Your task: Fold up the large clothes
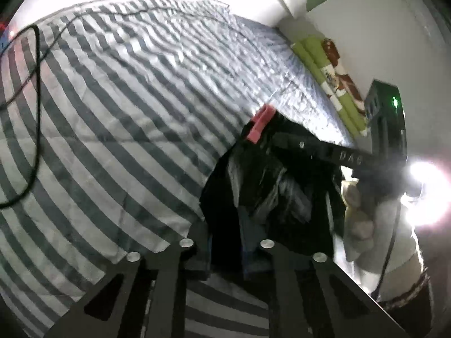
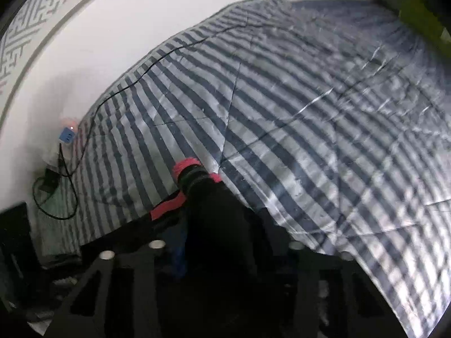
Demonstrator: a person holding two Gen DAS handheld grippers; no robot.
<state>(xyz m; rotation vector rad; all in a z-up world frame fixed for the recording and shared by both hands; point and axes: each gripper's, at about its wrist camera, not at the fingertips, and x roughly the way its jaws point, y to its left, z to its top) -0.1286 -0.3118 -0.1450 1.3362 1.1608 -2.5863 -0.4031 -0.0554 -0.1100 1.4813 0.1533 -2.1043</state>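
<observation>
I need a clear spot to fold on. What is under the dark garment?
The dark garment lies on the striped quilt covering the bed. A black cable crosses the quilt farther off. What lies beneath the garment's bunched middle is hidden.

A garment [image 1: 270,186] lies bunched on the near part of the quilt [image 1: 112,118] that covers the bed. A cable [image 2: 157,62] trails across the quilt's left side. Folded bedding [image 1: 329,76] sits along the wall [image 1: 389,42] on the right.

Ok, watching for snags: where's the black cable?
Left wrist view: the cable loops over the striped quilt at the far left, away from the dark garment.
</observation>
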